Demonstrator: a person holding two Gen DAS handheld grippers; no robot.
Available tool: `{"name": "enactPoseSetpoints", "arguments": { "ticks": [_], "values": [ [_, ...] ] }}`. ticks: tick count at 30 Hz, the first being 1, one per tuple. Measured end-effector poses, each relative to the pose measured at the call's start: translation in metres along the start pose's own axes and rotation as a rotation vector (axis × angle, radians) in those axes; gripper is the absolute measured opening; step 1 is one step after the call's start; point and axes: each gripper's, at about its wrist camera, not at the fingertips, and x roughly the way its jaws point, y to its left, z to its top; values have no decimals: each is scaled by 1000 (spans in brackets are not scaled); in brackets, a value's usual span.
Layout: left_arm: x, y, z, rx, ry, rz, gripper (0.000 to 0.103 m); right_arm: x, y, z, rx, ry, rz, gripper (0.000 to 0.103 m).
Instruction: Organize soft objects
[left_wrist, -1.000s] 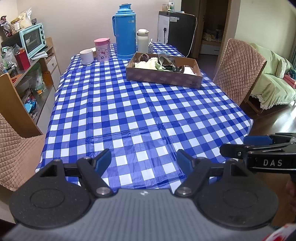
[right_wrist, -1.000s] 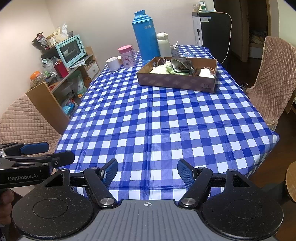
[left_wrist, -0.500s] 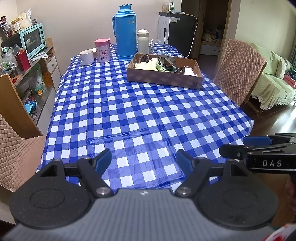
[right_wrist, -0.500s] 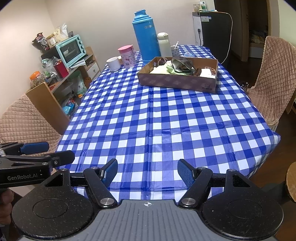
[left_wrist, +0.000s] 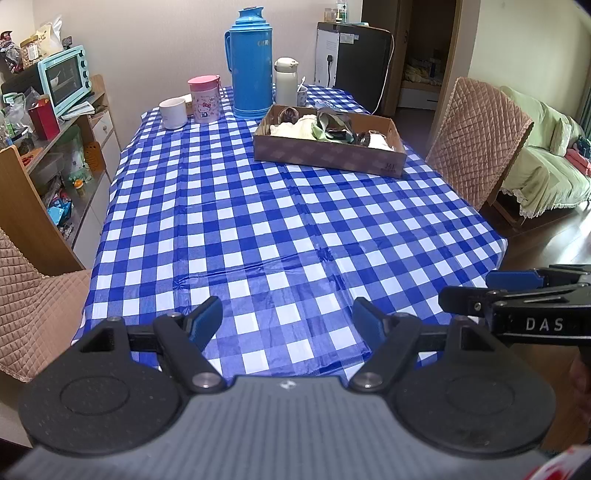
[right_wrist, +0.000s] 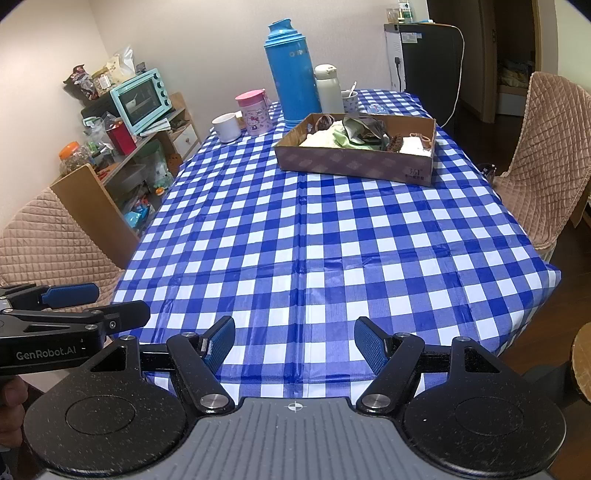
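Note:
A shallow cardboard box (left_wrist: 328, 153) (right_wrist: 354, 162) sits at the far right of the blue-checked table (left_wrist: 280, 221) (right_wrist: 332, 236). It holds a heap of soft items (left_wrist: 325, 127) (right_wrist: 354, 134): cream and green cloth, dark pieces, something white. My left gripper (left_wrist: 287, 322) hangs open over the table's near edge, nothing between its blue pads. My right gripper (right_wrist: 294, 344) is open too, likewise empty, at the near edge. Each gripper shows in the other's view: the right gripper (left_wrist: 491, 290) at the right edge, the left gripper (right_wrist: 107, 304) at the left edge.
A tall blue thermos (left_wrist: 250, 61), a white flask (left_wrist: 286, 82), a pink lidded cup (left_wrist: 204, 99) and a white mug (left_wrist: 173, 113) stand at the table's far end. Quilted chairs (left_wrist: 476, 140) (right_wrist: 55, 236) flank the table. A cluttered shelf with a teal oven (left_wrist: 64, 79) lines the left wall.

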Motion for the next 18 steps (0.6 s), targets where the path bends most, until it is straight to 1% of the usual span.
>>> {"name": "enactPoseSetpoints", "arguments": {
  "ticks": [18],
  "values": [
    [2, 1, 1, 0, 0, -2, 76, 0, 0, 1, -1, 1, 0, 71]
  ]
}}
